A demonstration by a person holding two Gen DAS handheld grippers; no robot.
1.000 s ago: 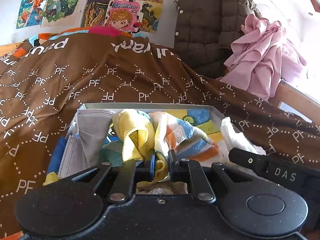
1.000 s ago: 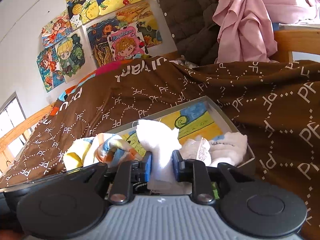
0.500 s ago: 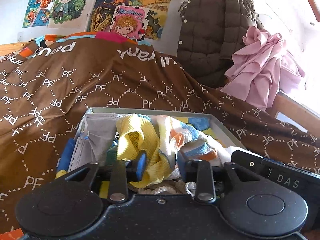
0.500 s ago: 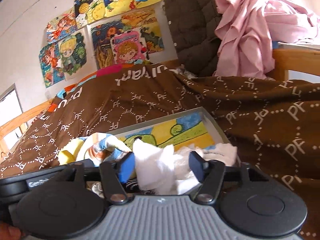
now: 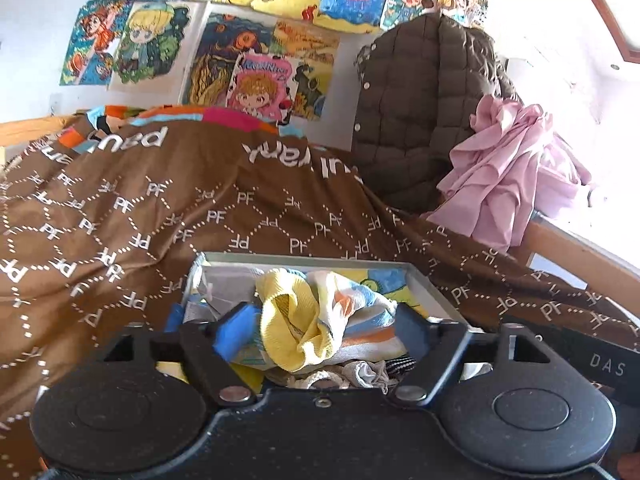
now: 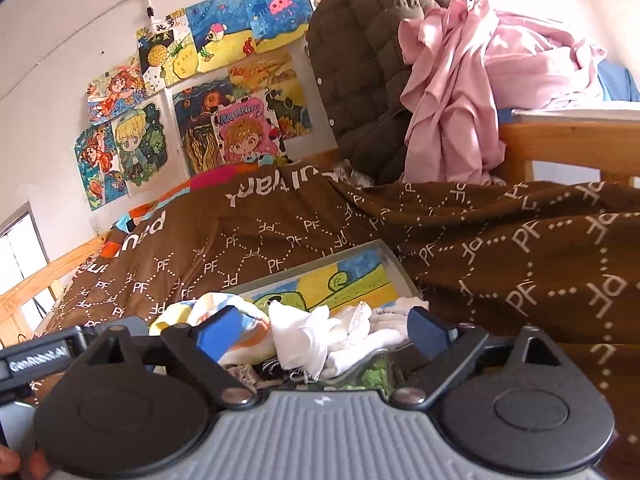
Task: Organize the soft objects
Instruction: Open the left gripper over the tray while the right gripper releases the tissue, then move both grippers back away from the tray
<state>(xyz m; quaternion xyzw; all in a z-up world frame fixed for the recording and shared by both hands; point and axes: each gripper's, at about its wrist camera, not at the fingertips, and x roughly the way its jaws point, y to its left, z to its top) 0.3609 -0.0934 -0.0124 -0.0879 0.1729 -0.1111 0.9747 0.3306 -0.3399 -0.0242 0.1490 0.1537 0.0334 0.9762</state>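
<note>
Yellow-striped cloth point(image 5: 304, 332) lying in the grey box point(image 5: 432, 292) on the brown bedspread point(image 5: 120, 216), between the wide-spread left tongs point(image 5: 320, 330) | white cloth point(image 6: 308, 336) showing only in right view, lying loose between the wide right tongs point(image 6: 322, 330) | box's far painted floor staying bare; bedspread bunching against right rim.

A bed covered by a brown patterned blanket point(image 5: 248, 216) carried an open grey box point(image 5: 436, 296) of soft things; behind the box, a pink cloth point(image 5: 504, 184) lay heaped.
</note>
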